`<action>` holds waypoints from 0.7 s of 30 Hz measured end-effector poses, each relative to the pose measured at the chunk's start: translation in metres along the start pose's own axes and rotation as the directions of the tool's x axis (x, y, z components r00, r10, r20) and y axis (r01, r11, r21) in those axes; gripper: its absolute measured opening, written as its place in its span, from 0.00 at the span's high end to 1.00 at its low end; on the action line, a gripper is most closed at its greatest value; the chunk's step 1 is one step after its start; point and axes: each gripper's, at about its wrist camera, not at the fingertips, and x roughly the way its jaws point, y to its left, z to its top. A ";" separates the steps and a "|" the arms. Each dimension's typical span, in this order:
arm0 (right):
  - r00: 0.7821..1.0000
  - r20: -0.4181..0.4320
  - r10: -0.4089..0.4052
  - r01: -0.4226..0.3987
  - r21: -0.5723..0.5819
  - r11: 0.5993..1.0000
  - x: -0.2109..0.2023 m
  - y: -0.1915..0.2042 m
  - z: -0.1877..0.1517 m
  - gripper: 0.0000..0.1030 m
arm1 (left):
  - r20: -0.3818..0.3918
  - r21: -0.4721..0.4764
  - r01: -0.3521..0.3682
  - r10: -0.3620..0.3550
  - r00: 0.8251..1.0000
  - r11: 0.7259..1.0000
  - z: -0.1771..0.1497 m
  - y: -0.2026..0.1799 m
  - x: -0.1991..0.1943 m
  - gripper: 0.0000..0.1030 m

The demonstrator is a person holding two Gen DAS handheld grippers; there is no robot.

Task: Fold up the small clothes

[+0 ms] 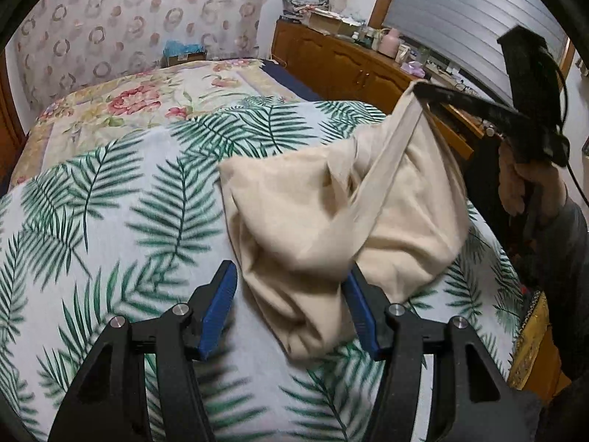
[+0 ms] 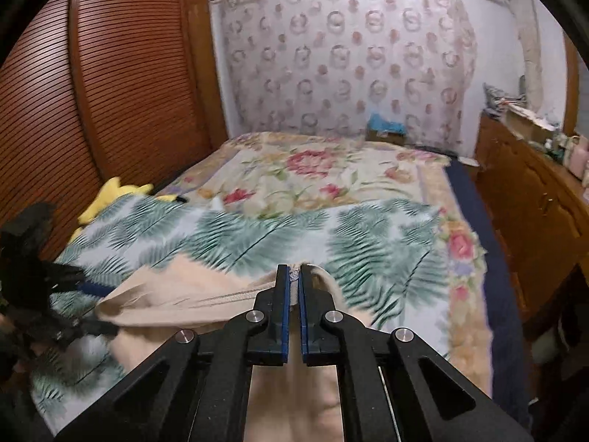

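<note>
The right gripper (image 2: 293,276) pinches the hem of the cream garment (image 1: 331,221), holding it above the palm-leaf blanket (image 1: 110,202) — most of the cloth sags in a heap. The left gripper (image 1: 291,294) has its fingers spread around the lower bunch, not pressing. Best to catch the opposite corner, then pull the fabric taut and flat before folding — gently.

No legible text, labels, brands, numbers or signs in either view. Items on the wooden sideboard (image 1: 342,62) too small and blurred to read.
</note>
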 end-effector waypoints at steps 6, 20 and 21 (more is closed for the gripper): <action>0.995 -0.018 -0.095 0.096 0.014 0.995 0.022 -0.003 0.001 0.96 | 0.036 -0.011 -0.027 0.028 0.999 1.000 0.029 0.012 0.007 0.42; 0.988 -0.149 0.029 -0.021 0.052 0.998 0.005 -0.006 -0.005 0.76 | 0.072 -0.067 -0.001 0.006 0.997 0.998 0.057 0.040 0.036 0.48; 0.985 -0.166 0.047 -0.037 0.059 0.998 0.009 -0.005 -0.005 0.76 | 0.075 -0.068 0.020 -0.015 0.997 0.997 0.058 0.041 0.037 0.52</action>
